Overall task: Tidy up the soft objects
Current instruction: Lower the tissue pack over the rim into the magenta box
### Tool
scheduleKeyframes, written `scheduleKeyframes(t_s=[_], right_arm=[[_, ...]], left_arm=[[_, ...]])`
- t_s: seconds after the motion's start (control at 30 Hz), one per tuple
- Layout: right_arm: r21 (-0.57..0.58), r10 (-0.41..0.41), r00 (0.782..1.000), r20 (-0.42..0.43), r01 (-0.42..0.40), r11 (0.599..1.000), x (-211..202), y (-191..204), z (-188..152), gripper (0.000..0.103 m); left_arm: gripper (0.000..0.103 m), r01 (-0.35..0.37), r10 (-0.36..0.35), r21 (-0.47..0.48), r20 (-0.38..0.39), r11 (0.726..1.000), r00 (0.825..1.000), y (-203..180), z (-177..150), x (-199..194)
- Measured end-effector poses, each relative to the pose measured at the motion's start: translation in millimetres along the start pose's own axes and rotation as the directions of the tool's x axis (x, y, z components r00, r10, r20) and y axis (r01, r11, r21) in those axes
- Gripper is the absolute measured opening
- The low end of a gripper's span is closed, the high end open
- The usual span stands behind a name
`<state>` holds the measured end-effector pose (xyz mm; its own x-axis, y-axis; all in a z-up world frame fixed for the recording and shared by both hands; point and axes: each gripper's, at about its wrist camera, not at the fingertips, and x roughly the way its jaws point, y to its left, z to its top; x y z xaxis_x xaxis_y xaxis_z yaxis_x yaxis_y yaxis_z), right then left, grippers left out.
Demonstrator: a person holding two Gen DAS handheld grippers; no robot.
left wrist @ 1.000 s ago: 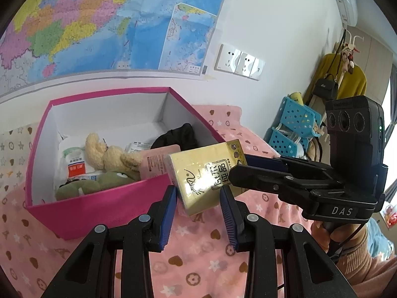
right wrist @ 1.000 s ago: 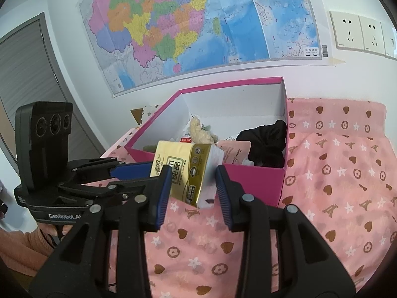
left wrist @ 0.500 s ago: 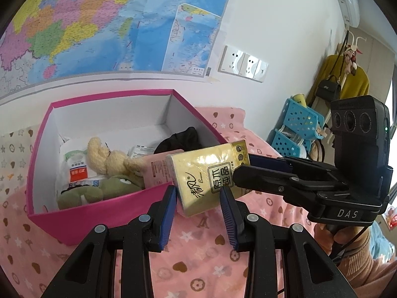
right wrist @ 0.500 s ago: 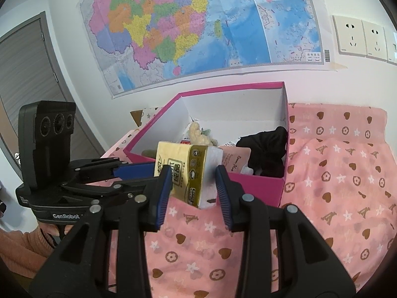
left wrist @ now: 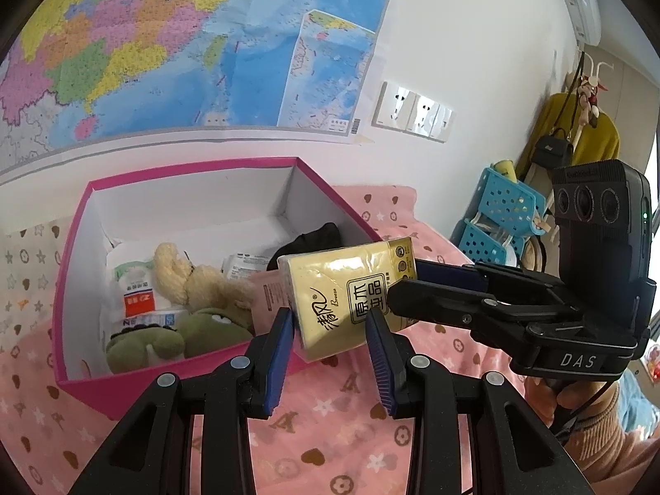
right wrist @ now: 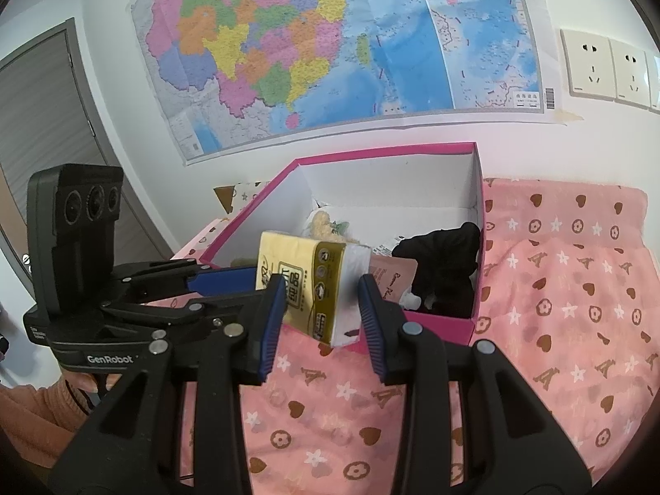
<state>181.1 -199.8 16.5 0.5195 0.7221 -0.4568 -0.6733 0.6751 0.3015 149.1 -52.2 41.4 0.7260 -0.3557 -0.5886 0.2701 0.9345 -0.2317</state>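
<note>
A yellow plastic-wrapped pack of tissues (left wrist: 348,296) hung in the air just in front of the near wall of an open magenta cardboard box with a white inside (left wrist: 185,375), above a pink cloth printed with hearts, stars and flowers (right wrist: 557,288). Both tongs held it: the left gripper (left wrist: 330,330) pinched its lower end between blue pads, and the right gripper (right wrist: 321,301) closed on it from the side, each at a narrow opening set by the pack. The pack's long axis ran tilted, from its low end near the left gripper up toward the right gripper's black body. Inside the box lay a cream plush toy (left wrist: 194,276), a green plush toy (left wrist: 181,334) and a black fabric item (right wrist: 445,264).
</note>
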Motion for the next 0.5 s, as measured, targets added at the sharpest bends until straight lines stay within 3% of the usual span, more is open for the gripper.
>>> scheduleKeyframes(t_s=[0.5], right_arm=[[0.023, 0.002, 1.000, -0.008, -0.001, 1.000, 13, -11, 9, 0.039]], left_arm=[[0.035, -0.022, 0.022, 0.001, -0.001, 1.000, 1.000, 6, 12, 10]])
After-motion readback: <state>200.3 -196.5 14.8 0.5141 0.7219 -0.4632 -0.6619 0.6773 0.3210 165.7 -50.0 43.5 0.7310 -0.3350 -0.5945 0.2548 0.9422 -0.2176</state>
